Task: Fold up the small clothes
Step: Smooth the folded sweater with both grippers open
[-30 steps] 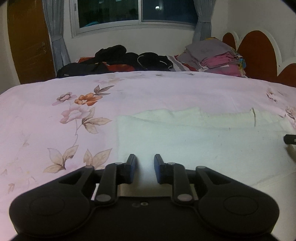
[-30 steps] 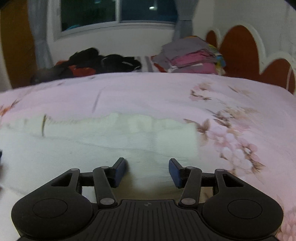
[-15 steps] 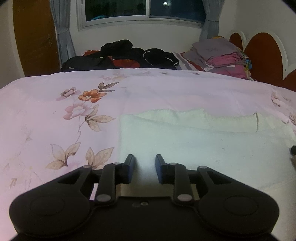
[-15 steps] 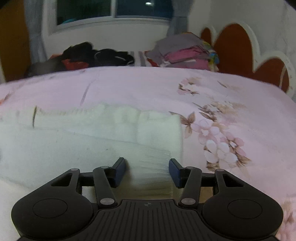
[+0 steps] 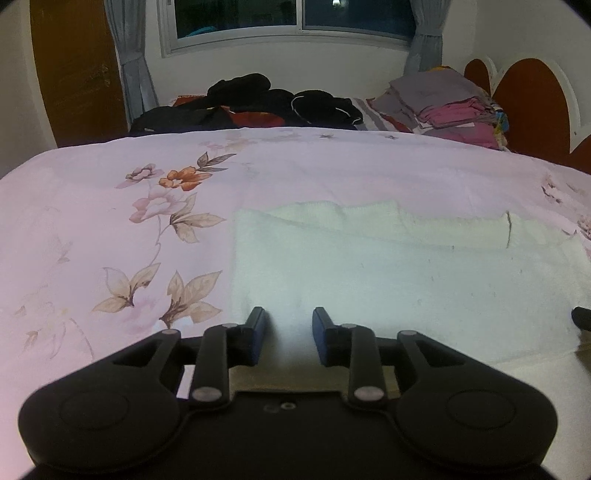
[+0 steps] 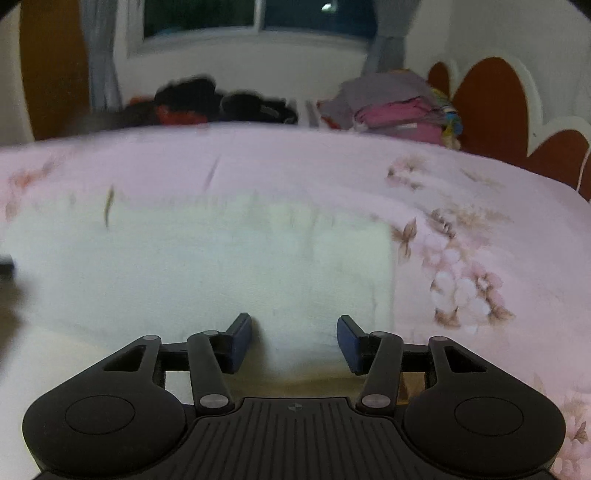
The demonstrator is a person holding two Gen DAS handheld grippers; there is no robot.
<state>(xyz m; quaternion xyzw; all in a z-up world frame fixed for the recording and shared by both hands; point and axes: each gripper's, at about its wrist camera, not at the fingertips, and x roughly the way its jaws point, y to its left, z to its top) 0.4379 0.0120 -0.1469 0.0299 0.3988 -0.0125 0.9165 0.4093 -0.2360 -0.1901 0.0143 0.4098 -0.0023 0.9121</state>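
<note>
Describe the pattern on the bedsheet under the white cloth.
The bedsheet is pale pink with flowers and leaves, clearest in the left wrist view.

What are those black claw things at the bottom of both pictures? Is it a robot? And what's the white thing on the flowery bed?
It isn't a robot. A person holds one pinching tool in each hand, and a little camera on each tool looks out past its two fingers. One picture comes from the left gripper, the other from the right gripper.

The white thing is a small white garment lying flat on the pink flowered bedsheet, waiting to be folded. Both grippers sit over its near edge with their blue pads apart, so neither is pinching it; the left one's jaws have just been opening a bit.

Far back are a dark clothes heap and a folded clothes stack, under a window.
</note>
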